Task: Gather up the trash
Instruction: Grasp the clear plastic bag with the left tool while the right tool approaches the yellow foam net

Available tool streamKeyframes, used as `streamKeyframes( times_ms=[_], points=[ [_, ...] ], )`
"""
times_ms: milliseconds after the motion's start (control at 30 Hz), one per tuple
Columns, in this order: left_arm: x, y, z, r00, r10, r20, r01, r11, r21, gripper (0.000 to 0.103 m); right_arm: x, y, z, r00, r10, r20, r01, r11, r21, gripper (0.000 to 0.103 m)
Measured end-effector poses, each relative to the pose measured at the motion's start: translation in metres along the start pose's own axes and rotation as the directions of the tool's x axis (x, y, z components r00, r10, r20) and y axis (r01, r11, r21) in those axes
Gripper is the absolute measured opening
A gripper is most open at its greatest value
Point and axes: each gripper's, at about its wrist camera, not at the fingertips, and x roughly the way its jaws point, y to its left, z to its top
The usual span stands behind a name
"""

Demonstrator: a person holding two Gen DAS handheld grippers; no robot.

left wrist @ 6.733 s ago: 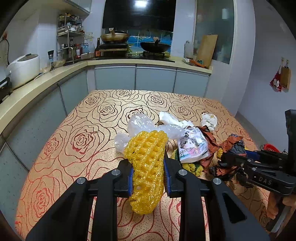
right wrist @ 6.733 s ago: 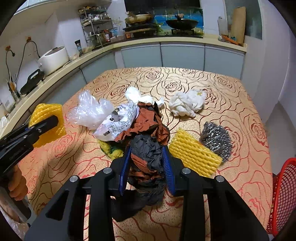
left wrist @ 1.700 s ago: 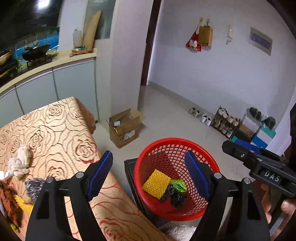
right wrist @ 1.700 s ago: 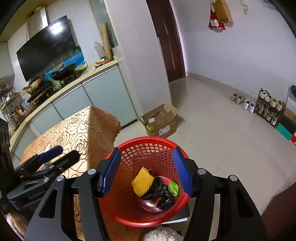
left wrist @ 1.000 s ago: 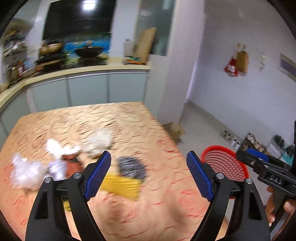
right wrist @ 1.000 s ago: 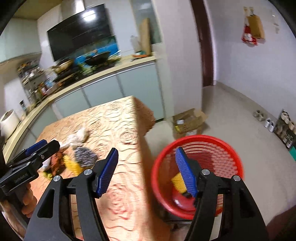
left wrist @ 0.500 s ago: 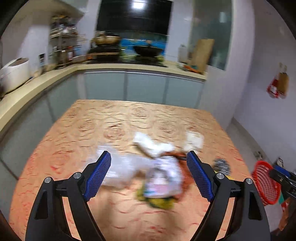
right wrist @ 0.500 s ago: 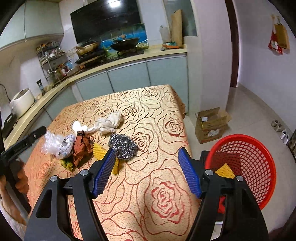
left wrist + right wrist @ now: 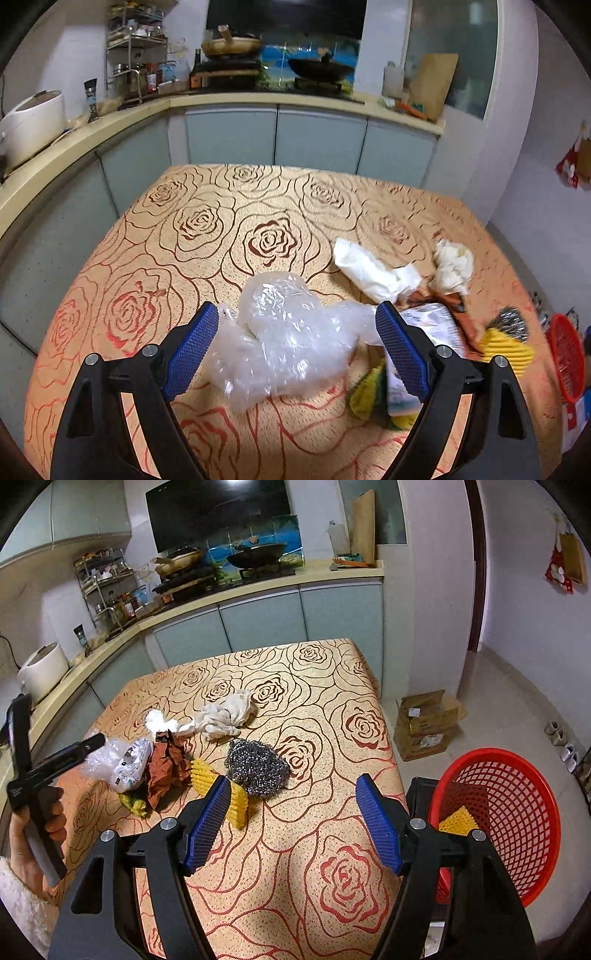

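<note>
My left gripper (image 9: 295, 345) is open, its jaws on either side of a crumpled clear plastic bag (image 9: 288, 332) on the rose-patterned table (image 9: 207, 229). White paper wads (image 9: 373, 273), a printed pouch (image 9: 428, 325), a steel scourer (image 9: 256, 766) and yellow foam netting (image 9: 221, 794) lie to the right. My right gripper (image 9: 291, 825) is open and empty above the table's near right part, just short of the scourer. The red basket (image 9: 517, 812) stands on the floor right of the table with yellow netting inside.
A cardboard box (image 9: 424, 720) sits on the floor beyond the basket. Brown crumpled paper (image 9: 166, 764) lies in the trash pile. Kitchen counters (image 9: 110, 114) with a rice cooker (image 9: 29, 125) run along the left and back. Shoes line the right wall.
Both grippers dropped their trash in the red basket and swung back to the table. The left now straddles the clear plastic bag; the right has come closer to the scourer.
</note>
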Motion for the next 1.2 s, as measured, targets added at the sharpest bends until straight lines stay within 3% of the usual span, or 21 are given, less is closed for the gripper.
streamKeyframes(
  times_ms=[267, 433, 633, 933, 1200],
  points=[
    [0.023, 0.009, -0.006, 0.999, 0.033, -0.036, -0.033, 0.999, -0.006, 0.083, 0.013, -0.003, 0.003, 1.0, -0.01, -0.02, 0.01, 1.0, 0.005, 0.068],
    [0.023, 0.008, -0.006, 0.999, 0.032, -0.026, -0.031, 0.999, 0.014, 0.059, 0.024, 0.006, 0.001, 0.999, 0.004, -0.04, -0.005, 1.0, -0.016, 0.068],
    [0.022, 0.0, -0.007, 0.999, 0.036, -0.011, -0.036, 0.998, 0.049, 0.042, 0.039, 0.022, -0.002, 0.998, 0.031, -0.056, -0.034, 0.998, -0.054, 0.068],
    [0.002, 0.012, -0.004, 0.999, 0.047, 0.018, -0.047, 0.999, 0.006, 0.039, 0.06, 0.044, -0.009, 0.995, 0.065, -0.077, -0.074, 0.99, -0.12, 0.067],
    [-0.023, 0.017, -0.002, 0.997, 0.043, 0.057, -0.042, 0.999, -0.009, 0.039, 0.069, 0.057, -0.014, 0.985, 0.117, -0.126, -0.135, 0.98, -0.146, 0.046]
  ],
)
